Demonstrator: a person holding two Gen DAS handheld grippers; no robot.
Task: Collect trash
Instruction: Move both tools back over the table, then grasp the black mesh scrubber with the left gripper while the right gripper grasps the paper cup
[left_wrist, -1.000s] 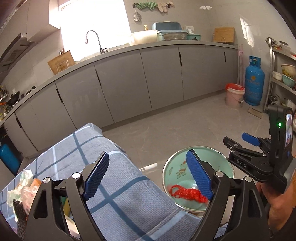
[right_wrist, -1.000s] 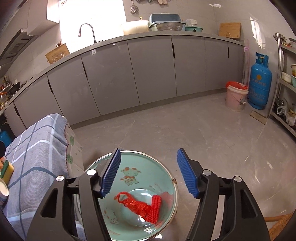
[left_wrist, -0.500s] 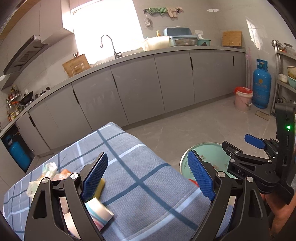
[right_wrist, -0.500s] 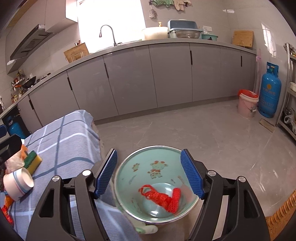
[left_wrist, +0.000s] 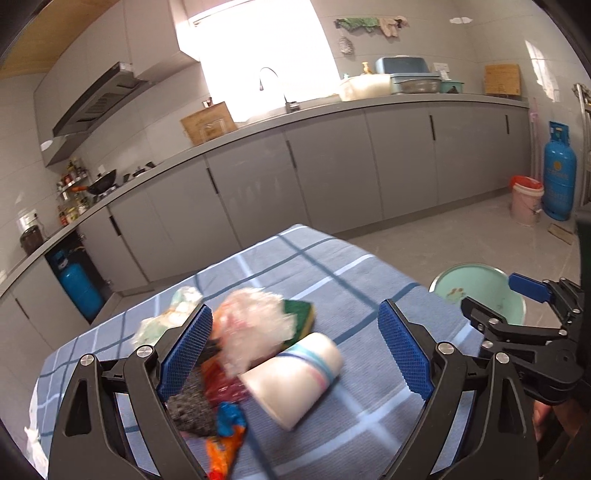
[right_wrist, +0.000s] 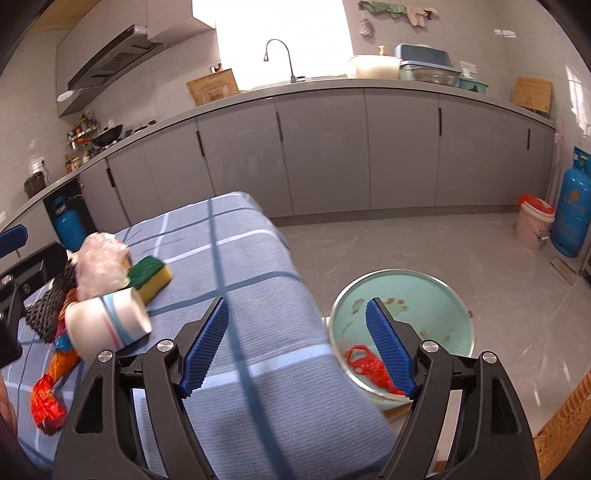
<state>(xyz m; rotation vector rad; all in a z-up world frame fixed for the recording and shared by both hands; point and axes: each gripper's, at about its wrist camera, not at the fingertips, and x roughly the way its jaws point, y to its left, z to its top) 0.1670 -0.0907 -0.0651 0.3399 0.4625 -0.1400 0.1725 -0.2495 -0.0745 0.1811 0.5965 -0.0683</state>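
A pile of trash lies on the blue checked tablecloth (left_wrist: 332, 280): a tipped paper cup (left_wrist: 295, 376), crumpled clear plastic (left_wrist: 255, 325), a green-yellow sponge (left_wrist: 301, 315), a black scrubber (left_wrist: 192, 406) and an orange wrapper (left_wrist: 221, 450). My left gripper (left_wrist: 295, 354) is open, its jaws either side of the cup and plastic. My right gripper (right_wrist: 299, 343) is open and empty over the table's right edge. The cup (right_wrist: 107, 325), sponge (right_wrist: 151, 275) and wrapper (right_wrist: 48, 391) lie to its left. A green basin (right_wrist: 402, 325) on the floor holds red netting (right_wrist: 369, 369).
Grey kitchen cabinets (right_wrist: 332, 147) run along the back wall with a sink tap (right_wrist: 280, 55). A blue gas cylinder (right_wrist: 574, 210) and a pink bucket (right_wrist: 535, 221) stand at the far right. A wicker edge (right_wrist: 565, 424) shows at lower right.
Both grippers have swung left from the basin toward the table. The trash pile has come between my left gripper's jaws. The basin has shifted to the right in both views.
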